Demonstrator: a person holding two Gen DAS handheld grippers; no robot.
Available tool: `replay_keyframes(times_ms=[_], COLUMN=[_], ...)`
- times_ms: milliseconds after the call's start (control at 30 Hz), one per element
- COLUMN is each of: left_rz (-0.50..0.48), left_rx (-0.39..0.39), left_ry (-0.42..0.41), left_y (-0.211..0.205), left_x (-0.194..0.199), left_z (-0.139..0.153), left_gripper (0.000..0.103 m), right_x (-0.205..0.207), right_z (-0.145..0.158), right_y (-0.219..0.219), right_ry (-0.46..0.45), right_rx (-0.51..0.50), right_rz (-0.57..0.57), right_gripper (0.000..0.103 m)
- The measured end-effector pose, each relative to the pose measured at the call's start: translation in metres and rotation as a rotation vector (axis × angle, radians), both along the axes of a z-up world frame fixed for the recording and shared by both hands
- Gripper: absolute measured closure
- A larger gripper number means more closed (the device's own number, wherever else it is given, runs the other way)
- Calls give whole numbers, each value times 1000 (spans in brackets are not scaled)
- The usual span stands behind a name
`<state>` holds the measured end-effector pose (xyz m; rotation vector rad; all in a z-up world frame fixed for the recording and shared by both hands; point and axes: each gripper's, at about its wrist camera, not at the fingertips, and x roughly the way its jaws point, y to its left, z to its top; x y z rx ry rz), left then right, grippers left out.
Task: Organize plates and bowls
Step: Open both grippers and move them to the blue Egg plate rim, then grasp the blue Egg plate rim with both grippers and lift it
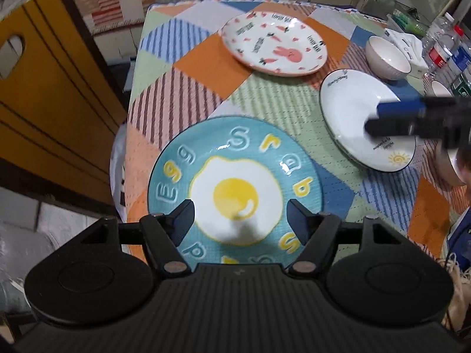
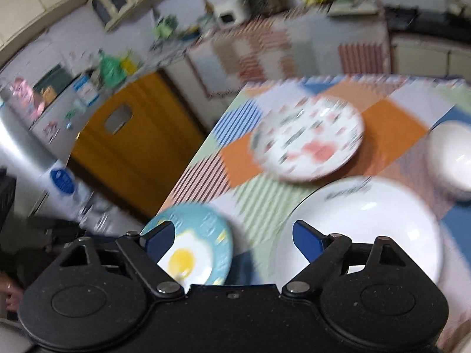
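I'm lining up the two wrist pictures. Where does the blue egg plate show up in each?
Left wrist: the egg plate fills the lower centre, between the open left tongs.
Right wrist: same plate at lower left, partly behind the right tongs.
Shared landmark: the rabbit plate, farther back on the table.

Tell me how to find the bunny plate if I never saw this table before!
Start at the table with the patchwork tablecloth and look toward its far end. There, on an orange patch, lies the bunny plate, farther back than the blue egg plate and the white sun plate. It is the only one sprinkled with little carrots, with a pink rabbit face near its edge.
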<state>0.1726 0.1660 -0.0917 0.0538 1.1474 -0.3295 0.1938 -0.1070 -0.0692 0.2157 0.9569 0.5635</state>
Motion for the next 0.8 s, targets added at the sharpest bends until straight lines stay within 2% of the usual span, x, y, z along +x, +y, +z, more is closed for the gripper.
replay_keyframes(times_ms=[133, 333, 433, 467, 567, 700, 800], left_rz=[91, 131, 140, 145, 153, 160, 176], left_rx=[-72, -12, -8, -11, -19, -12, -45], left_ry=[62, 109, 123, 130, 143, 152, 155], left_y=[27, 45, 50, 51, 51, 52, 57], left_x=[7, 7, 7, 7, 8, 7, 8], left_z=[-18, -46, -58, -62, -70, -79, -83], left_gripper=[35, 37, 40, 46, 57, 71, 71], right_x=[-9, -15, -13, -12, -13, -20, -20], right_z=[-29, -73, -89, -94, -102, -104, -107], right_y=[27, 38, 42, 43, 45, 42, 40], right_ry=[67, 157, 188, 195, 189, 126, 108], right_rx=[-11, 2, 8, 11, 20, 14, 45], right_rz=[54, 75, 60, 58, 58, 64, 42], right_gripper=[16, 29, 40, 44, 49, 58, 60])
